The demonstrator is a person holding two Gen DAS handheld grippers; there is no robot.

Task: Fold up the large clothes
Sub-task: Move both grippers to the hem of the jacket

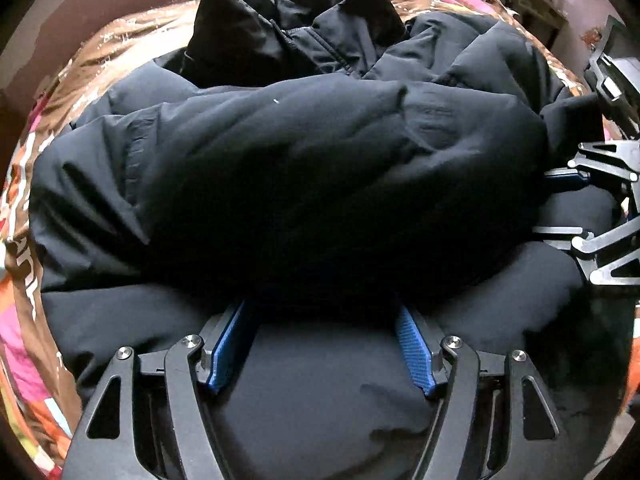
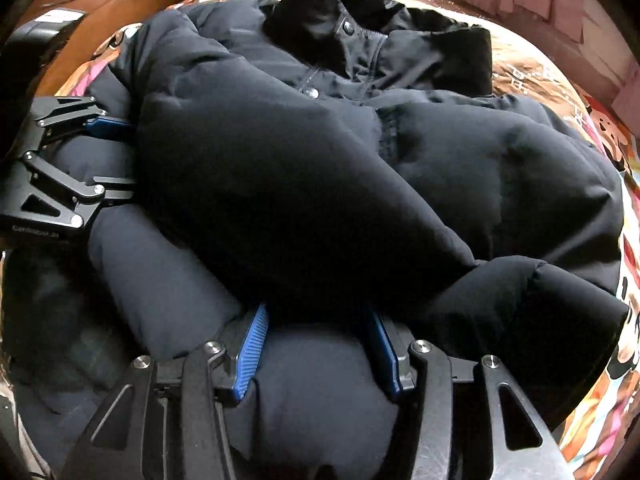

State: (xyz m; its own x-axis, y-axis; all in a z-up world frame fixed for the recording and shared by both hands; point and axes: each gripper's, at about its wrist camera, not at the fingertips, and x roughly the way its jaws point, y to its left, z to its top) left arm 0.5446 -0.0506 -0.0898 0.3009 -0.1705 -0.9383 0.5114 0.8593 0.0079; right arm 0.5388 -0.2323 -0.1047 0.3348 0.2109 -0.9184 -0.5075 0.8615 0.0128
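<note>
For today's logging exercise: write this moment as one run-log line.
task: fold jacket | left gripper: open, straddling hem roll | right gripper: open, straddling hem roll | black puffer jacket: on patterned bedspread, collar far side

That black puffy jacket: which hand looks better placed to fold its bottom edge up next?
Neither clearly. The left gripper and right gripper both straddle the hem roll of the jacket, side by side, fingers apart, so probably both lift together.
</note>
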